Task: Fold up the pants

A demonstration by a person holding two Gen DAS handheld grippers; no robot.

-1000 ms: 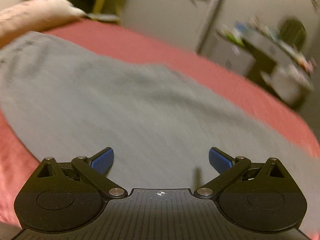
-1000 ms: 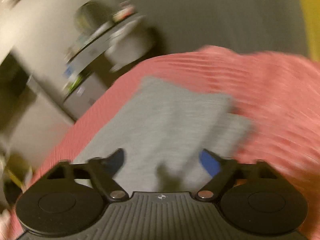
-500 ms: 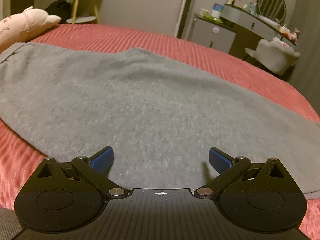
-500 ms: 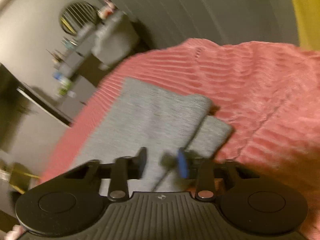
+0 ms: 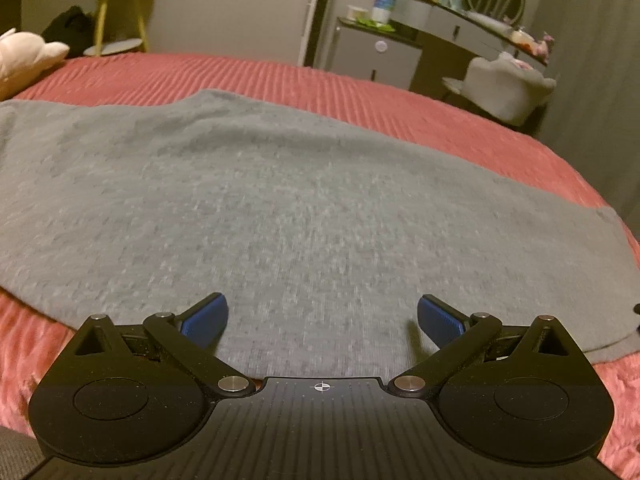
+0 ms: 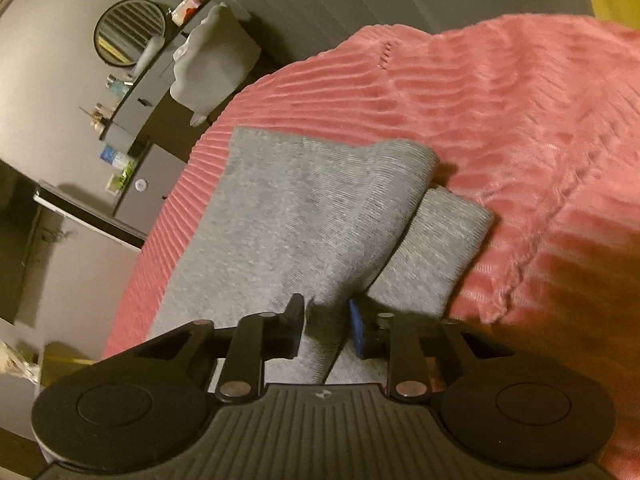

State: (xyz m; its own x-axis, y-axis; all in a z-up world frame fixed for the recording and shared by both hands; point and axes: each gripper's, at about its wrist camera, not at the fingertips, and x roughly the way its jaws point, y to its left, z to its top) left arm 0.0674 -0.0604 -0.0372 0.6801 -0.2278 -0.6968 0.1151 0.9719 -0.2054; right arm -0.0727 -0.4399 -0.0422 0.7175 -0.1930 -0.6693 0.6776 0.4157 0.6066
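Observation:
Grey pants (image 5: 304, 200) lie spread flat on a red ribbed bedspread (image 5: 400, 96). My left gripper (image 5: 322, 316) is open, its blue pads wide apart, just above the near edge of the pants. In the right wrist view the two leg ends (image 6: 320, 208) lie one over the other, the upper cuff raised in a fold. My right gripper (image 6: 326, 324) is shut on the edge of the upper pant leg, with grey cloth between the pads.
A pale pillow (image 5: 28, 60) lies at the far left of the bed. A yellow-legged side table (image 5: 116, 12), a grey dresser with a round mirror (image 5: 472, 32) and a grey chair (image 5: 508, 88) stand beyond the bed. The bedspread (image 6: 520, 140) is rumpled right of the cuffs.
My right gripper has closed from wide open onto the pant leg edge. The left gripper has steadied and stays open over the pants.

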